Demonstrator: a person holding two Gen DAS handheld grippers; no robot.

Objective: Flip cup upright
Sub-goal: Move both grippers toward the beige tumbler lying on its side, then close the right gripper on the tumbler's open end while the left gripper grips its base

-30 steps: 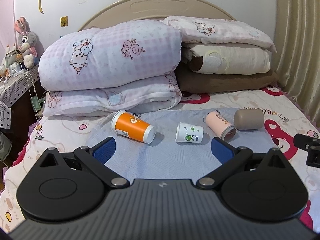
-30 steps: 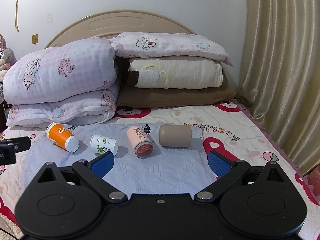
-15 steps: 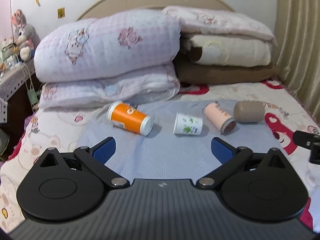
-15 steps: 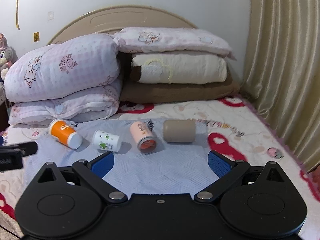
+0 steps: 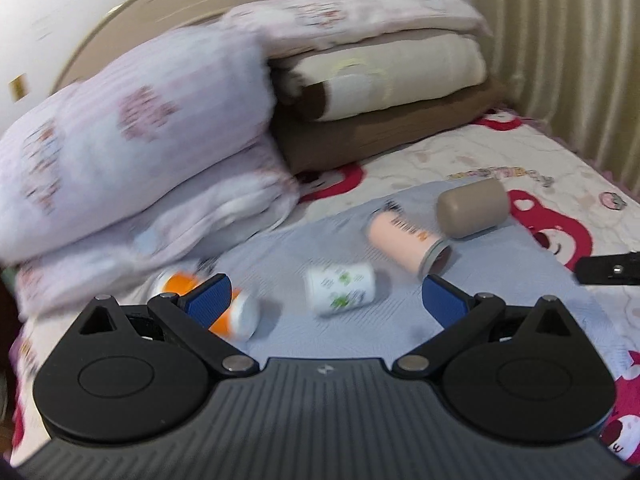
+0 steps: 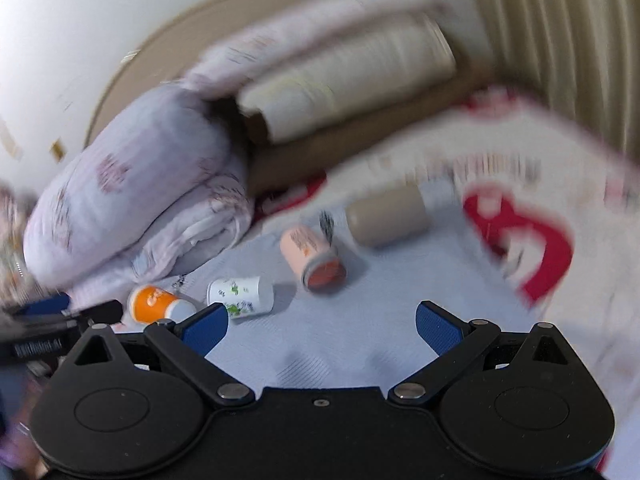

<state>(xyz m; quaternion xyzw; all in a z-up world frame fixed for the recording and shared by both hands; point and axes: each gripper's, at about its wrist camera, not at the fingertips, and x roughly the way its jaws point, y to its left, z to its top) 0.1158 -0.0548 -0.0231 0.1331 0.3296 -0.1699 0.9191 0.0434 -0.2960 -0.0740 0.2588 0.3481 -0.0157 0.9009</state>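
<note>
Two handheld grippers point at a bed from its foot end, and both views are blurred and tilted. Nearest in the left wrist view, the left gripper [image 5: 326, 298] has its jaws spread wide, holding nothing. Nearest in the right wrist view, the right gripper [image 6: 322, 326] also has its jaws wide apart and empty.

Just past the jaws lies a pale blue cloth [image 5: 352, 336] spread over the bed [image 5: 560, 160]. Four cups lie on their sides on it in a loose row.

In the left wrist view, the orange cup [image 5: 236, 308] lies partly behind the left gripper's left blue fingertip [image 5: 208, 300]. The white cup [image 5: 340, 288] with green print lies between the two fingertips, a little beyond them and not touching either. Further back and to the right lies the pink cup [image 5: 408, 240], its open mouth facing the camera. The tan cup [image 5: 472, 206] lies just behind and to the right of it. The tip of the right gripper shows at the right edge.

In the right wrist view, the white cup [image 6: 242, 295] lies just beyond that gripper's left fingertip [image 6: 204, 328]. The orange cup [image 6: 158, 304] is to its left, and the pink cup [image 6: 312, 256] and tan cup [image 6: 386, 214] are further back, nearer the middle.

At the far end of the bed are stacked folded quilts [image 5: 132, 152] and pillows [image 5: 380, 76], then a curved headboard [image 5: 160, 12], with a curtain [image 5: 560, 40] on the right.
</note>
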